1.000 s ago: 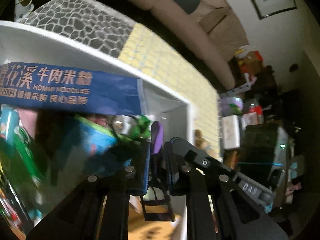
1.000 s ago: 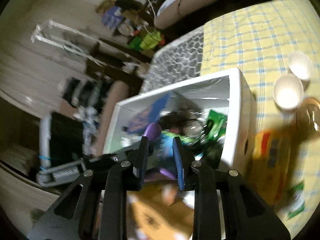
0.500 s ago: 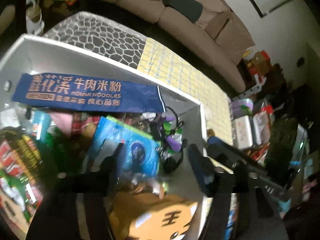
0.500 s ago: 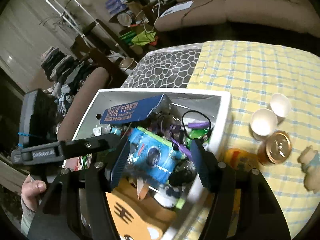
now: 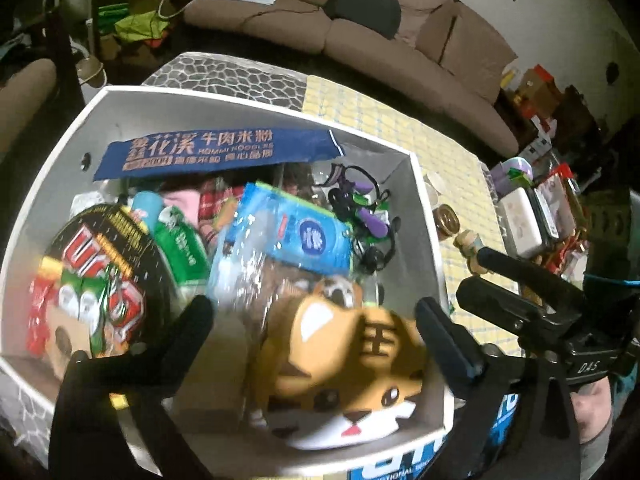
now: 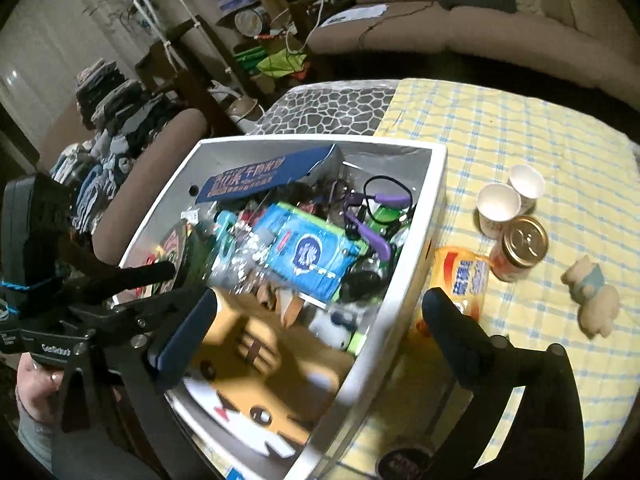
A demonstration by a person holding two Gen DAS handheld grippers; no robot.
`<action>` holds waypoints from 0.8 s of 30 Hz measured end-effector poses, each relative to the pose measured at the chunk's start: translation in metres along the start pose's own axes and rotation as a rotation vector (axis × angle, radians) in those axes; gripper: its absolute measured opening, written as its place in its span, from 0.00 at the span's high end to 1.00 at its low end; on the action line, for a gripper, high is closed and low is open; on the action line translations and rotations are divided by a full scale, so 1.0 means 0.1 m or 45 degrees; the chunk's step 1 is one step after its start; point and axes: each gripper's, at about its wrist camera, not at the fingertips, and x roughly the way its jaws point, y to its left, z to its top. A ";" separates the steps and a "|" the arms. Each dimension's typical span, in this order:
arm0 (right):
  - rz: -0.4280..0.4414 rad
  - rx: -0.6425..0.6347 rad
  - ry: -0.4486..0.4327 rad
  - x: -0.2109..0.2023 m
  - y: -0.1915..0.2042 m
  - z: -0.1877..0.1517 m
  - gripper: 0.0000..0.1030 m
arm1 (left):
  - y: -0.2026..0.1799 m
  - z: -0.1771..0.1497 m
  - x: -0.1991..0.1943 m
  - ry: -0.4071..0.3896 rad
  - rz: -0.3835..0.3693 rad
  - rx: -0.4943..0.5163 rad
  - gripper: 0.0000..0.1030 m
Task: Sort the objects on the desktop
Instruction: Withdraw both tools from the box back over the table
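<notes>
Both the left gripper (image 5: 312, 328) and right gripper (image 6: 320, 312) hang spread and empty over the white bin (image 6: 436, 200), packed with sorted items. The purple cable (image 6: 376, 236) at 1 o'clock could snag; the cups (image 6: 498, 204) at 2 o'clock tip easily.
</notes>
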 end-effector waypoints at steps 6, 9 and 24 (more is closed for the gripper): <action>-0.067 -0.072 -0.031 -0.25 0.18 -0.17 0.00 | -0.03 -0.26 -0.28 -0.033 0.020 0.009 0.00; -0.082 -0.092 -0.049 -0.39 0.26 -0.26 0.00 | -0.07 -0.38 -0.46 -0.071 0.061 0.033 0.00; -0.218 -0.090 -0.180 -1.25 0.22 -1.02 0.00 | -0.75 -1.17 -0.80 -0.190 0.098 0.162 0.00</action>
